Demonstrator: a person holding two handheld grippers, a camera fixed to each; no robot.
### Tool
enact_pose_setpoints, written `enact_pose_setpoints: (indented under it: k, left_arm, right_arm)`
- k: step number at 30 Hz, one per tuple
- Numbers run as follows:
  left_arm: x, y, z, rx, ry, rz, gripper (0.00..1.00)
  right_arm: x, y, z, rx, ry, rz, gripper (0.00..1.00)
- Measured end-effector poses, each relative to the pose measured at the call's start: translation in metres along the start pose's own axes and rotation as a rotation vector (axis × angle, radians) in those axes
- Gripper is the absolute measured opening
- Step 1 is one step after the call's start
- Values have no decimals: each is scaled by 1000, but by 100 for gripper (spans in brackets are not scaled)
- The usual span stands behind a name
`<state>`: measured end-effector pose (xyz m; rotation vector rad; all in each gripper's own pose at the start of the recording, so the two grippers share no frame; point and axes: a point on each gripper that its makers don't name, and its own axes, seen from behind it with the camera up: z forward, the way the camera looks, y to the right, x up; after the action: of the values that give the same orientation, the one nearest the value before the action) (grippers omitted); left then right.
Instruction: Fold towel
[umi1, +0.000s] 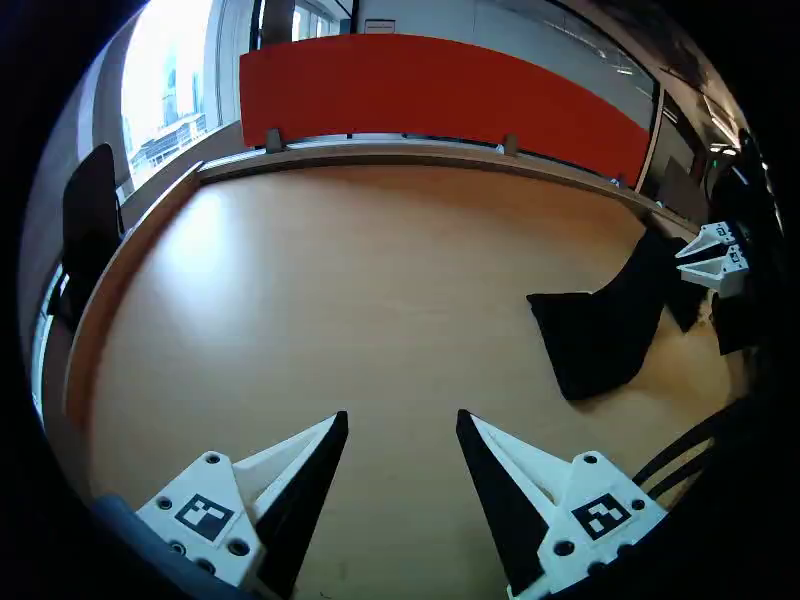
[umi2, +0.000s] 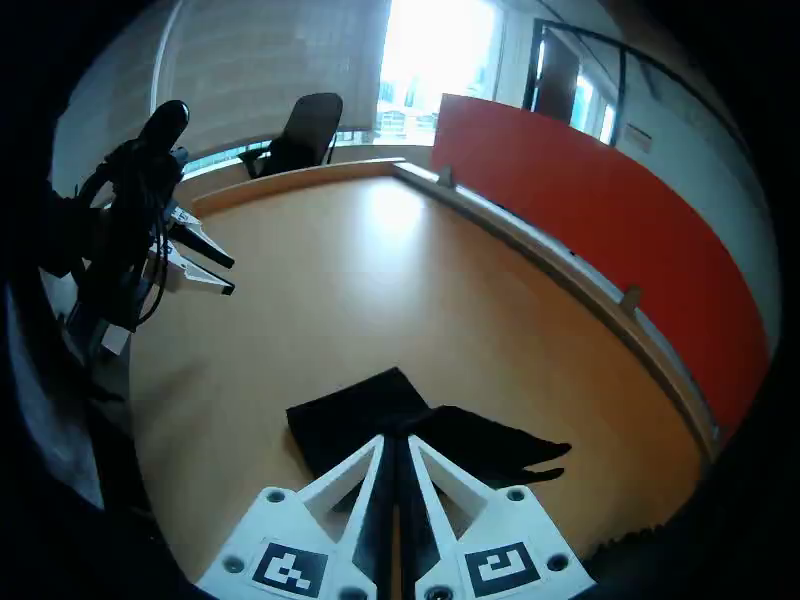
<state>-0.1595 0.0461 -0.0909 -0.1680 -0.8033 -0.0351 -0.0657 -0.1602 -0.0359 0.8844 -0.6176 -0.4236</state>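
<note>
Towel (umi1: 600, 335): black, right side of table (umi1: 350, 280), one edge lifted.
Right gripper (umi2: 397, 438): clamped on that edge.
Left gripper (umi1: 401, 415): released, fingers spread, near left.

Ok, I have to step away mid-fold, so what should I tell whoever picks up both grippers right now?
Left gripper: open, holding nothing, over bare table, apart from the towel.
Right gripper: shut on an edge of the black towel, holding that part up off the table.
Towel: rumpled, the rest lying on the table at the right gripper's side.
Done: one edge gripped and lifted.
Left: carry the edge across, lay it down, square it; no neat fold yet.
</note>
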Motion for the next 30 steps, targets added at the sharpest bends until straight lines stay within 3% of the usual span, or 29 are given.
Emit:
enact_pose_setpoints:
  k: [9, 20, 25, 27, 30]
  left_arm:
    - [0, -7, -4, 8, 7, -10, 80]
    - [-3, -21, -11, 29, 10, -30, 80]
    - [-6, -26, -13, 36, 7, -37, 80]
    - [-7, -27, -13, 37, 7, -38, 80]
    - [-7, -27, -12, 37, 6, -38, 80]
  right_arm:
    - [-2, -19, 14, 48, -21, -16, 6]
    - [-16, -50, 52, 131, -70, 4, 6]
    - [-25, -54, 64, 138, -100, 23, 7]
    - [-29, -55, 68, 137, -112, 31, 17]
    - [-31, -53, 71, 133, -121, 44, 42]
